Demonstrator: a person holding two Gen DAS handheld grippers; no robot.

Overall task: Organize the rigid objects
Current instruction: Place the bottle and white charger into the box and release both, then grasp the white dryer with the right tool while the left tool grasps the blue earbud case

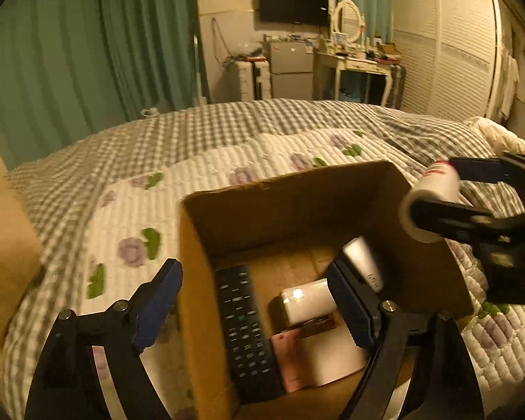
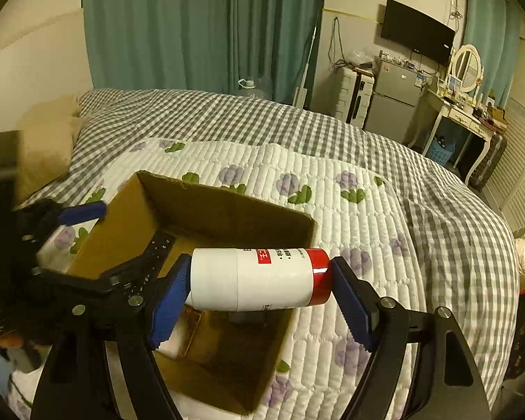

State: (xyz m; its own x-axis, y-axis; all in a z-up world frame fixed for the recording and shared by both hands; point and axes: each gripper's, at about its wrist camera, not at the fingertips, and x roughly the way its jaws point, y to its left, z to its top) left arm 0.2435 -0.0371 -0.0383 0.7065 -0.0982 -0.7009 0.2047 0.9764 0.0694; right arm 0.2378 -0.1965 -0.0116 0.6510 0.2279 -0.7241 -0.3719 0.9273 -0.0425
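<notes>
Bed (image 2: pixel 385 161): grey-check cover with a white quilted, flower-printed spread on top; it carries the box.
Box (image 1: pixel 206 280): open brown cardboard, standing on the flowered spread — my landmark for everything below.
Remote (image 1: pixel 245 329): black, lying flat on the box floor along its left wall.
Bottle (image 2: pixel 252 280): white with a red cap end and a red label, held on its side above the box's right-hand part, cap pointing away from the box.
White block (image 1: pixel 306 301): glossy, on the box floor beside the remote, toward the middle.
Pink card (image 1: pixel 290 357): flat on the box floor, nearer me than the white block, touching the remote's edge.
Silver tube (image 1: pixel 364 262): inside the box by its right wall, just past my left gripper's right finger; it looks free, though blur hides any contact.
My right gripper (image 2: pixel 259 294): fingers clamped end to end on the bottle — one pad on its white base, one on the red cap.
My left gripper (image 1: pixel 255 311): fingers spread wide and holding nothing, one outside the box's left wall, one inside the box.
</notes>
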